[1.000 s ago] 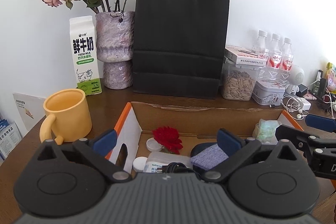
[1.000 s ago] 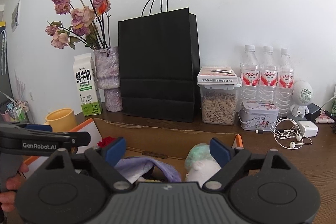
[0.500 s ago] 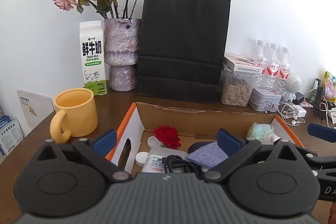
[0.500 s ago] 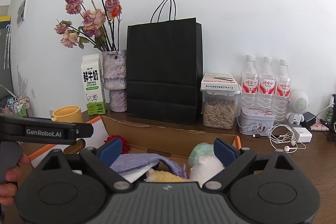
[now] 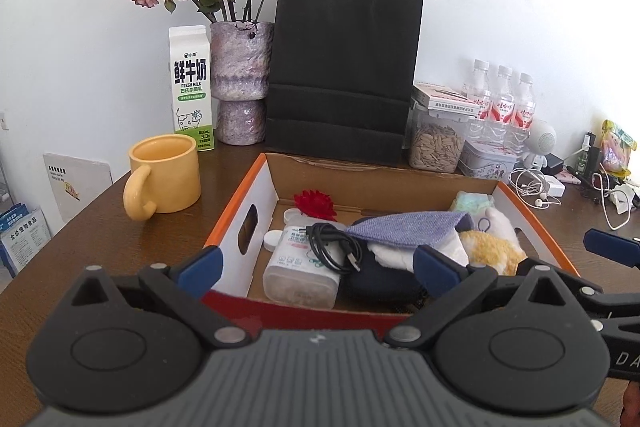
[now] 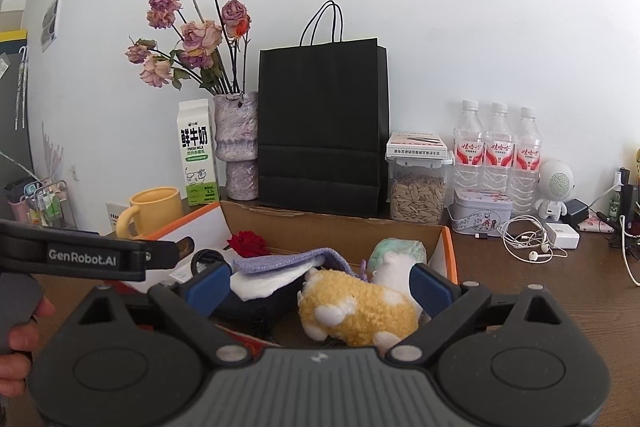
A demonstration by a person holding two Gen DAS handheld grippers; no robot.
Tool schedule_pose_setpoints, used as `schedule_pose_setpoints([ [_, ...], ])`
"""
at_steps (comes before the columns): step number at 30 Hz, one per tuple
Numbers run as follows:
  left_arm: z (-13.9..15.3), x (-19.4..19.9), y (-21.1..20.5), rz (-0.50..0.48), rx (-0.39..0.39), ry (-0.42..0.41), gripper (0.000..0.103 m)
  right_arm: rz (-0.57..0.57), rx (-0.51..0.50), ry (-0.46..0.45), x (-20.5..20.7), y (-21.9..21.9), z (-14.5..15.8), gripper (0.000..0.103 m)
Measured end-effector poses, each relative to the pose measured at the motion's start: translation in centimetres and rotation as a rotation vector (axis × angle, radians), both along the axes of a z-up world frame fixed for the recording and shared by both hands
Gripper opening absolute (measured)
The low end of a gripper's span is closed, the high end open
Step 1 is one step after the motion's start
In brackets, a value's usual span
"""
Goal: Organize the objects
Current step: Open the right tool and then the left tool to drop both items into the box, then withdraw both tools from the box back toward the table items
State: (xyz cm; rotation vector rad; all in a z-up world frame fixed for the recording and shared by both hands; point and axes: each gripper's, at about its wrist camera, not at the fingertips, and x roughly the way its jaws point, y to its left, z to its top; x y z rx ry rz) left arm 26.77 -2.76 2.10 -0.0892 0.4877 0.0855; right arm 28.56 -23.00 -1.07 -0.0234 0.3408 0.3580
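Observation:
An open cardboard box [image 5: 240, 203] with an orange rim sits on the brown table. Inside lie a red flower [image 5: 316, 205], a white bottle [image 5: 296, 267], a black cable [image 5: 332, 247], a purple cloth [image 5: 404, 227], a dark pouch [image 5: 380, 283] and a yellow-and-white plush toy [image 5: 492, 247]. My left gripper [image 5: 318, 267] is open and empty at the box's near edge. My right gripper [image 6: 320, 283] hovers over the near right of the box [image 6: 448, 251]. Its jaws are opening, and the plush toy [image 6: 360, 307] lies below them, untouched.
A yellow mug [image 5: 164, 175] stands left of the box. Along the wall are a milk carton [image 5: 191, 91], a vase of dried roses [image 5: 240, 87], a black paper bag [image 5: 344, 67], a seed jar [image 5: 436, 143], a tin [image 5: 488, 159] and water bottles [image 5: 504, 103]. Earphones [image 6: 524, 239] lie at the right.
Both grippers have drawn back from the box toward its near edge, so more of its contents show. The right jaws stand slightly wider.

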Motion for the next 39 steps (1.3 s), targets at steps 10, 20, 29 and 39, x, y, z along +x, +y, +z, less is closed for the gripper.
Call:
schedule_pose_setpoints([
  [10, -0.5, -3.8, -1.0, 0.000, 0.027, 0.038, 0.103, -0.001, -0.024, 0.037, -3.8, -1.6, -1.2, 0.097],
  [20, -2.1, -5.8, -2.2, -0.021, 0.033, 0.114, 0.103, -0.006, -0.065, 0.105, -5.6, -3.3, -3.6, 0.097],
  [29, -3.8, -6.1, -3.4, -0.035, 0.040, 0.182, 0.103, -0.005, -0.075, 0.144, -5.4, -4.5, -5.0, 0.097],
  [39, -5.4, -5.7, -4.4, -0.056, 0.054, 0.229, 0.103, 0.011, -0.084, 0.177, -4.7, -4.4, -5.9, 0.096],
])
